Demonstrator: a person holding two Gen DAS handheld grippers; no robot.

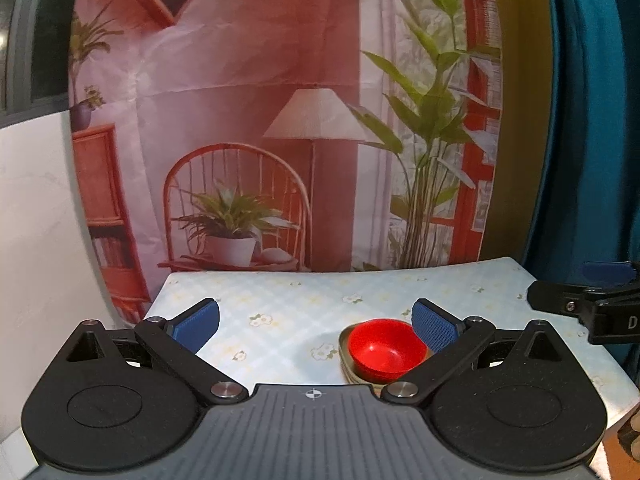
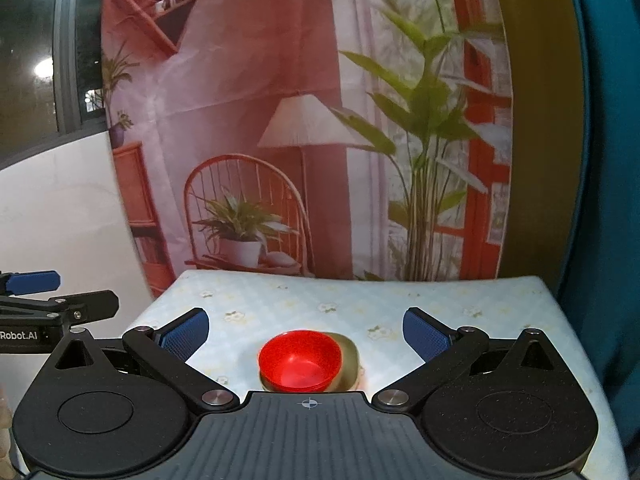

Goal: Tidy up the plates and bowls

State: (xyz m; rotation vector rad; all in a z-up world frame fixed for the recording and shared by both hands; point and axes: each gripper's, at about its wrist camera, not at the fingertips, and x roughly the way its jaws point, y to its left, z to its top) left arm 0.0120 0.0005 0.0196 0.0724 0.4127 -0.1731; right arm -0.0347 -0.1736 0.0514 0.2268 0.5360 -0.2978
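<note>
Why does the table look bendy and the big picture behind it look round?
Left wrist view: the fisheye lens bows the table edge and the backdrop. Right wrist view: same bending, soft blur at the sides; the red bowl stays sharp and brightly lit.

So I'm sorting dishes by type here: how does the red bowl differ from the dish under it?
The red bowl is bright red and round; the dish beneath it is a dull olive-gold with a squarer, rounded-corner outline. The red bowl is smaller and sits inside, off toward one side; the olive-gold dish is wider and shows past the bowl's rim. Both rest upright, nested, on the floral tablecloth, with neither hand-held gripper touching them.
</note>
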